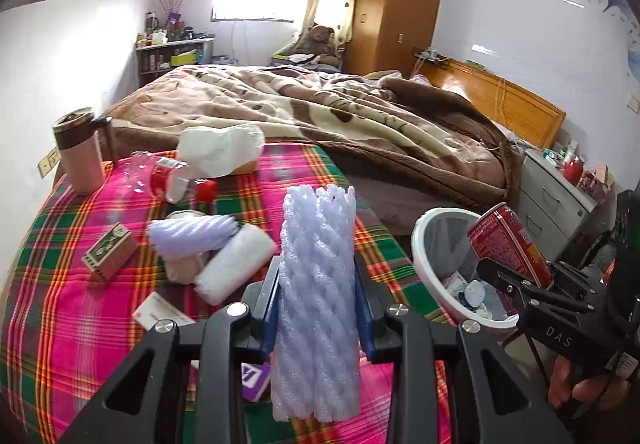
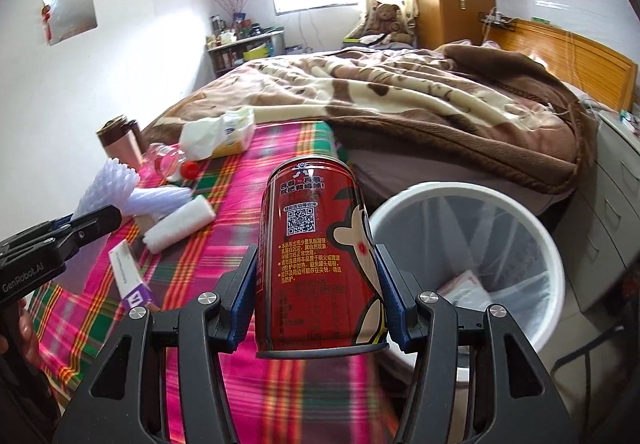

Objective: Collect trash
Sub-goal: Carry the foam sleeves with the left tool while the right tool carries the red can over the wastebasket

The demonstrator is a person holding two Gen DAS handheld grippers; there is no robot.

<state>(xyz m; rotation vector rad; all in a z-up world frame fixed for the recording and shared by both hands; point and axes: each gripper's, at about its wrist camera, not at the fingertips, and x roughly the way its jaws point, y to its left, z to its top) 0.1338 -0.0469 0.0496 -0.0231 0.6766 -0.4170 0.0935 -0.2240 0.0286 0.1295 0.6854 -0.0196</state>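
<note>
With the left gripper [image 1: 318,308] clamped on a foam net [image 1: 316,284] and the right gripper [image 2: 316,300] on a can [image 2: 316,256], some rubbish already lies in the bin [image 2: 552,256], more on the bed [image 1: 80,304].

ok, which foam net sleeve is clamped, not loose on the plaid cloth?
The upright foam net sleeve in the left hand-held gripper; the other sleeve lies flat beside the white roll.

"DAS" on right tool [image 1: 532,276], "GenRobot.AI" on left tool [image 2: 96,222]
</note>
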